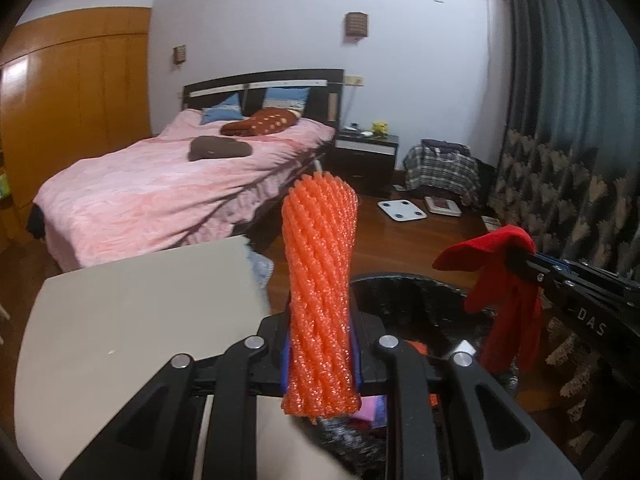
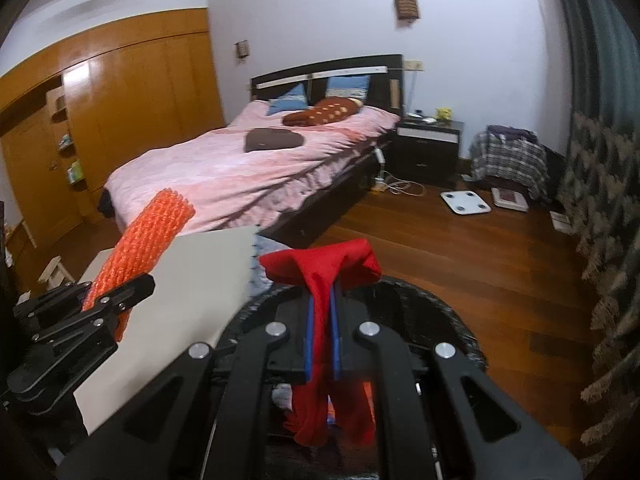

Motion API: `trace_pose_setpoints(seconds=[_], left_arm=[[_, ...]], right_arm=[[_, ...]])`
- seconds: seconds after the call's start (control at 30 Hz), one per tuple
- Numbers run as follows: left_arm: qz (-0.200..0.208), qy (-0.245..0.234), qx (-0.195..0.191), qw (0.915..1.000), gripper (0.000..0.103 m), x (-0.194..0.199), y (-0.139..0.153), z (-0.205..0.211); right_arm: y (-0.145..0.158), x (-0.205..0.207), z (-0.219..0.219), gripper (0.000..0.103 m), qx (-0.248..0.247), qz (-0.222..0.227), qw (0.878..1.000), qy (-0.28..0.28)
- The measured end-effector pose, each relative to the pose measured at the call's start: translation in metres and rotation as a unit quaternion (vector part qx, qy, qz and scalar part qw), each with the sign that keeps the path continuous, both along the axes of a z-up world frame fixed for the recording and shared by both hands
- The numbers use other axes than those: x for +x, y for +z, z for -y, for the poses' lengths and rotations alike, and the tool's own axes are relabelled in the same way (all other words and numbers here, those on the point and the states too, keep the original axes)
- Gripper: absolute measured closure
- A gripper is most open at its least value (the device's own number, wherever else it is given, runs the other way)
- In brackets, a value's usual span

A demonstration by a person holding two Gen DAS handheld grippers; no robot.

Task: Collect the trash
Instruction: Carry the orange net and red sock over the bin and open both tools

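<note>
Left gripper (image 1: 320, 344) is clamped narrow on an orange foam net sleeve (image 1: 320, 292), which stands upright between the pads, just left of the black-lined trash bin (image 1: 420, 296). Right gripper (image 2: 320, 344) is pinched fully on a red cloth (image 2: 324, 272) (limp, ends drooping both sides) directly over the bin's opening. Beige table (image 1: 140, 320) sits left of the bin; pink bed (image 1: 168, 184) lies well beyond the bin.

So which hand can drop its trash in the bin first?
Probably the right. The right gripper holds the red cloth already hanging over the black bin. The left gripper, gripping the orange foam net, sits nearer the bin's edge.
</note>
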State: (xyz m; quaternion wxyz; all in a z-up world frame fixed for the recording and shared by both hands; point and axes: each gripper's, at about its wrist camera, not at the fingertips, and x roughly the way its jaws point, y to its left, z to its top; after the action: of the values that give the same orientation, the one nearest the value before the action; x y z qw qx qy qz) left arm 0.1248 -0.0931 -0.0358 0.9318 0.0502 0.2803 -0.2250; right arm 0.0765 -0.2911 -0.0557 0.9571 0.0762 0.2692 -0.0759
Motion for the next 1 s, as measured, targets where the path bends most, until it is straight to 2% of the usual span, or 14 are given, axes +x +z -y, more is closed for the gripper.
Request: trace_pose_setpoints(seconds=[0.33,0.73,0.8,0.83,0.87,0.9,1.0], left_arm=[[-0.009,-0.039,0.001,0.9992,0.082,0.007,-0.018,0.043],[-0.044,-0.08,0.015,0.9958,0.081,0.031,-0.065,0.078],[-0.055,-0.091,0.008,0.9943,0.075,0.034,-0.072,0.081],[-0.061,-0.095,0.006,0.9936,0.057,0.035,-0.073,0.083],[-0.067,-0.094,0.003,0.9933,0.04,0.036,-0.076,0.083],[-0.067,-0.094,-0.001,0.9933,0.036,0.037,-0.076,0.081],[-0.068,-0.092,-0.005,0.9934,0.026,0.038,-0.077,0.075]], right_arm=[[-0.024,0.012,0.013,0.097,-0.002,-0.014,0.999,-0.037],[-0.066,0.032,0.017,0.096,0.005,-0.045,0.997,-0.06],[-0.07,0.035,0.024,0.093,0.006,-0.05,0.997,-0.061],[-0.075,0.039,0.025,0.092,0.004,-0.057,0.996,-0.063],[-0.075,0.039,0.023,0.081,0.003,-0.059,0.996,-0.063],[-0.08,0.041,0.023,0.064,-0.004,-0.066,0.995,-0.073],[-0.08,0.037,0.031,0.042,-0.006,-0.062,0.995,-0.079]])
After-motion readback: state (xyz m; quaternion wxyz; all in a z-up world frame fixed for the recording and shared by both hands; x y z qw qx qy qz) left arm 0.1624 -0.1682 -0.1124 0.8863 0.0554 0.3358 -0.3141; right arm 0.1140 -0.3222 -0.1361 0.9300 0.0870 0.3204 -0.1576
